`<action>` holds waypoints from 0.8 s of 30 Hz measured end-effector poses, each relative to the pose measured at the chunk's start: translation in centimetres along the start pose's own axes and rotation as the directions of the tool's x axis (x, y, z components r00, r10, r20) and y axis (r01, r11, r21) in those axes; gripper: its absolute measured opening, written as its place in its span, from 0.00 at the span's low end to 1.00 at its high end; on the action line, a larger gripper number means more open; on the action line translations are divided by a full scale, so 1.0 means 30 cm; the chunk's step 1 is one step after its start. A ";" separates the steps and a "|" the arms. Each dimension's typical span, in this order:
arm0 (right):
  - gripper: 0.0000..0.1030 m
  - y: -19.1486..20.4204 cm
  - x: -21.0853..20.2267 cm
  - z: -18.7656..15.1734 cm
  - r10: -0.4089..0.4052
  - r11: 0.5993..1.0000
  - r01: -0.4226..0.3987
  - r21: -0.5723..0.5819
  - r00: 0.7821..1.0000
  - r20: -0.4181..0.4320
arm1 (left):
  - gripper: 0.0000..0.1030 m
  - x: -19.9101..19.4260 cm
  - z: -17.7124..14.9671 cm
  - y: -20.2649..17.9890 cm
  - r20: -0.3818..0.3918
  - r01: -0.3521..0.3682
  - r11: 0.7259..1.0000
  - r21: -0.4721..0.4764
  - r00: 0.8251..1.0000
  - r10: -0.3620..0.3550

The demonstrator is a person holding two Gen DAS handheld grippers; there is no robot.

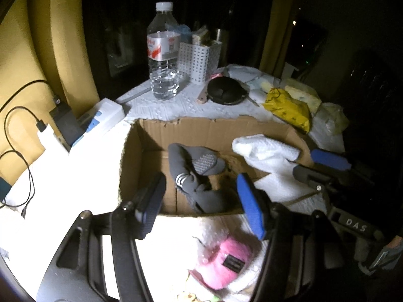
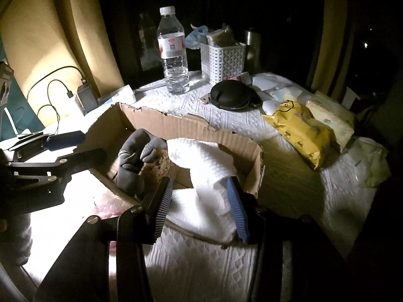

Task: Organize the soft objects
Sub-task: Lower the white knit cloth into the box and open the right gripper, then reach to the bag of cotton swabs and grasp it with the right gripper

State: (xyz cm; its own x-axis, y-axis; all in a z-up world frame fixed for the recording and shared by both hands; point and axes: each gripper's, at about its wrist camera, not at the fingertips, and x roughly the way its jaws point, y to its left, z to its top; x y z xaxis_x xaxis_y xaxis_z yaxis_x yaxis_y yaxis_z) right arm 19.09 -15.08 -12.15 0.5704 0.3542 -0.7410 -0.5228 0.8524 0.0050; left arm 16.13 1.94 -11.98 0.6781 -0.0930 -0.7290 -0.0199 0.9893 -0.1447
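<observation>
- The cardboard box serves as the collecting bin; the grey sock is already laid inside.
- The white cloth is draped over the box wall, between the spread jaws of the right gripper; apparently not clamped.
- The left gripper is held spread and empty above the box.
- A pink item is left outside, near the box.

White letters "DAS" stand on the dark body of the right claw; the water bottle label is unreadable.

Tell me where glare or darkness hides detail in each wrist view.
Left wrist view: the table covering left of the cardboard box is blown out white; the right edge falls to black. Right wrist view: glare at lower left beside the grey sock; the background behind the water bottle is dark.
</observation>
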 end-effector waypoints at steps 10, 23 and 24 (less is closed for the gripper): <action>0.47 0.036 -0.084 -0.033 0.009 1.000 -0.009 -0.002 1.000 0.030 | 0.59 -0.084 -0.046 -0.020 0.021 0.004 1.000 0.012 1.000 -0.005; 0.51 0.089 -0.155 -0.105 0.040 0.999 -0.040 0.001 0.998 0.041 | 0.60 -0.167 -0.136 -0.045 0.028 0.000 1.000 0.027 1.000 -0.001; 0.53 0.094 -0.159 -0.112 0.045 0.999 -0.046 0.001 0.998 0.041 | 0.60 -0.170 -0.143 -0.046 0.026 -0.001 1.000 0.029 1.000 0.000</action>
State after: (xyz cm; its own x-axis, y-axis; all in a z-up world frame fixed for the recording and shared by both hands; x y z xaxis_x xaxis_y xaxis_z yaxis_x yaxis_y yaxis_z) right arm 12.77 -15.66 -10.85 0.5715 0.4080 -0.7120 -0.5474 0.8359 0.0396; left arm 9.54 0.56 -10.94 0.6971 -0.0903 -0.7112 0.0013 0.9922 -0.1246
